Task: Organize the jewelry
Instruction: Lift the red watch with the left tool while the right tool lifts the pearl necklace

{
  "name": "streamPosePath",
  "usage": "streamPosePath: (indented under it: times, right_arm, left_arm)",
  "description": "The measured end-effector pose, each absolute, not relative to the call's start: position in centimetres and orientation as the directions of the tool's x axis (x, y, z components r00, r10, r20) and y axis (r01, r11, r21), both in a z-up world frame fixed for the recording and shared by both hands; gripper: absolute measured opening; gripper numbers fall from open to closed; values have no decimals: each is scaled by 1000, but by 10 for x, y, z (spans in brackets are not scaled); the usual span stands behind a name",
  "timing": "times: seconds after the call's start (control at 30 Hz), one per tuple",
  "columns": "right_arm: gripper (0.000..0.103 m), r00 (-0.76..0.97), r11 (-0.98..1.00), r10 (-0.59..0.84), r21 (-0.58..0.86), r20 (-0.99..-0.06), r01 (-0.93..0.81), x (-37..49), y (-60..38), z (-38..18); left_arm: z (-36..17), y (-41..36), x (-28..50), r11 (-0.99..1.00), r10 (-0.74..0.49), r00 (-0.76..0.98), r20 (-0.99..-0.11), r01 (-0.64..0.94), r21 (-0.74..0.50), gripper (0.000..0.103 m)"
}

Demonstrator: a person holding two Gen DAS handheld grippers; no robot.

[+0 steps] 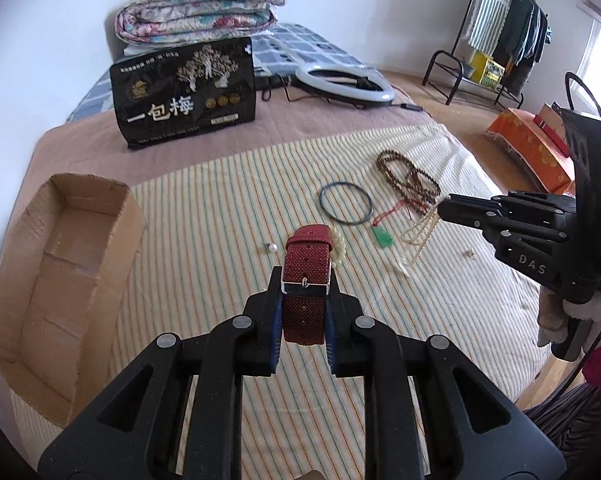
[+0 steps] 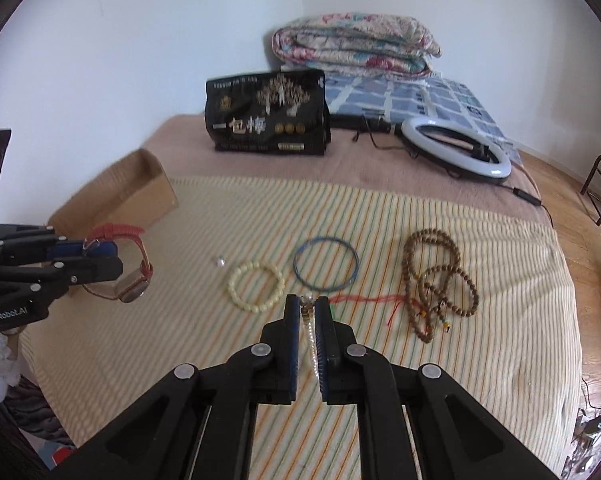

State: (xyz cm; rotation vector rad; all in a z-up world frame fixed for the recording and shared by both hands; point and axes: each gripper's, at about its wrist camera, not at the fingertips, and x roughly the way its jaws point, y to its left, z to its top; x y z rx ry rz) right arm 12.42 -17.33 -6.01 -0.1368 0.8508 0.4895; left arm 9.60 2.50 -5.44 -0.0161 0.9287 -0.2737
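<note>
Jewelry lies scattered on a striped bed cover (image 2: pixel 380 360). Your left gripper (image 1: pixel 303 304) is clamped on a red woven watch (image 1: pixel 306 276), lifted beside the open cardboard box (image 1: pixel 60 280). Your right gripper (image 2: pixel 308 320) is nearly closed on a thin pearl necklace (image 2: pixel 311 344), which trails onto the cover. If you lift, the slack strand could probably snag the red cord (image 2: pixel 364 302) or slip free. A cream bead bracelet (image 2: pixel 256 286), blue ring (image 2: pixel 326 263) and brown wooden beads (image 2: pixel 440 280) remain.
</note>
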Motion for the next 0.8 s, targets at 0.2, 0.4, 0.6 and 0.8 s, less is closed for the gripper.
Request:
streamPosePath:
  times: [0.2,0.4,0.6,0.8]
  right_arm:
    - [5,584,868,409,101,-701,-486,119,-160,-31]
    - [5,593,844,458,113,-662,-525,116,-130,-5]
    - [5,593,817,506,127,-626,-563,119,-98,13]
    - [5,575,786,550,142,-605,-602,127,-65,20]
  left_arm:
    - [-37,47,96,971,-232,603,-763,186,-148,16]
    - [-26,71,94,978,-210,633,-745,142,-155,16]
    - [-18,98,86,984,-174,660,-730,95,-148,16]
    - [-16,130,79,989,-129,675,-727,37,-142,16]
